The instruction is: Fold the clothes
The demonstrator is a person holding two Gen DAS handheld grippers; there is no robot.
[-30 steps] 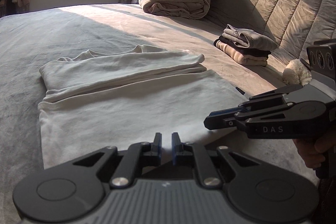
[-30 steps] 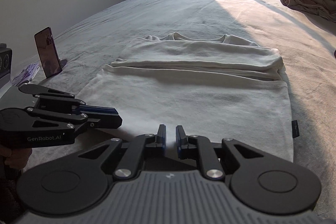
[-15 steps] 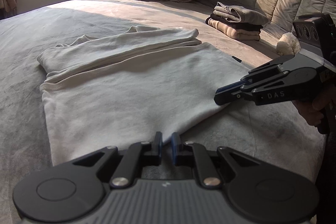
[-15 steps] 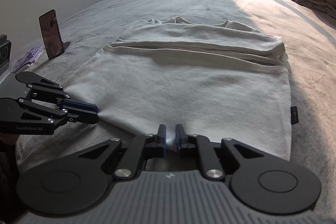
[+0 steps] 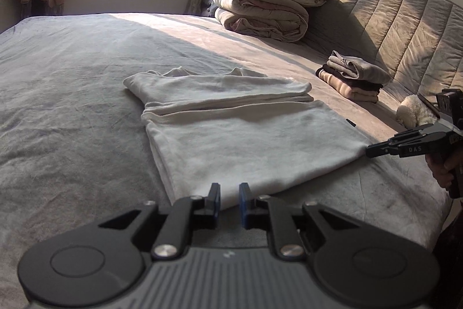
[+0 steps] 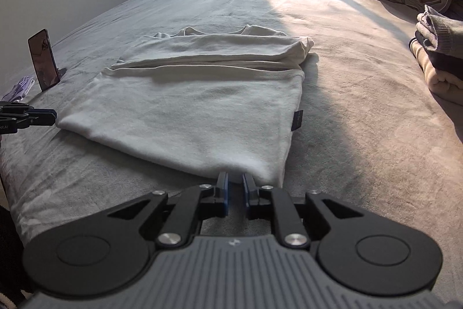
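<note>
**Both grippers at the hem corners of a half-folded shirt**

Left wrist view: the left gripper (image 5: 229, 197) sits at the bottom centre of the frame, its jaws opening from a narrow gap at the near hem of the cream shirt (image 5: 237, 135). The cloth edge lies right at the tips, but the pads do not visibly press on it, so nothing is held. The shirt lies flat across the middle of the frame on the grey bed (image 5: 72, 106), its sleeves already folded in as a band across the chest, which leaves a tidy rectangle ready for a lengthwise fold. At the right edge the right gripper (image 5: 369, 150) points its tip at the hem's other corner, a hand (image 5: 442, 170) behind it. A stack of folded clothes (image 5: 353, 78) waits at the upper right by the headboard, probably where finished pieces go.

Right wrist view: the right gripper (image 6: 235, 187) at the bottom centre has its jaws only a sliver apart, tips touching the hem near its right corner; whether cloth is pinched between them cannot be told. At the left edge the left gripper (image 6: 49, 115) lies just beside the opposite corner. One gripper at each corner would suit lifting the hem evenly toward the collar. A phone (image 6: 43, 60) stands propped at the left.
</note>
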